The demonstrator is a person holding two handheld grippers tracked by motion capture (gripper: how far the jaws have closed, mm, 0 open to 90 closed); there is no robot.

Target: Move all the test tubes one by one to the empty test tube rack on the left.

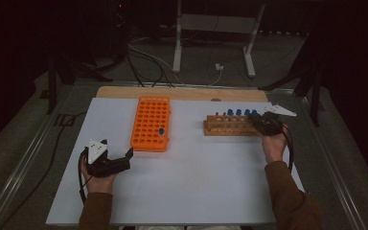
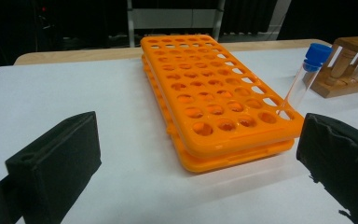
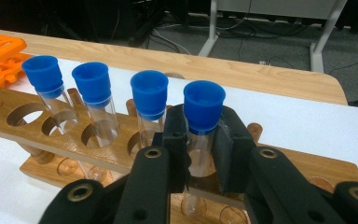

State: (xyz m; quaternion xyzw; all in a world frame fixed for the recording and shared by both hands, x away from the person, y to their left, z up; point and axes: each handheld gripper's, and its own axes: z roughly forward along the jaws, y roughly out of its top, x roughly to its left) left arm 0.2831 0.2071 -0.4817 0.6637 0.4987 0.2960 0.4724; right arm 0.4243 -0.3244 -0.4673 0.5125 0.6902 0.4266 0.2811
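The right tool (image 3: 200,149) is clenched on a blue-capped tube (image 3: 201,126) standing in the wooden rack (image 3: 37,135) at the worktop's (image 1: 196,163) right, beside three more tubes; the left tool (image 2: 196,158) rests released near the orange rack (image 2: 214,107), which holds one tube (image 2: 303,79).

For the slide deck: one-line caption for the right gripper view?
Right gripper clamps a blue-capped test tube standing in the wooden rack, three more capped tubes alongside.

neighbouring capped tube (image 3: 150,105) crowds gripper (image 3: 204,156)
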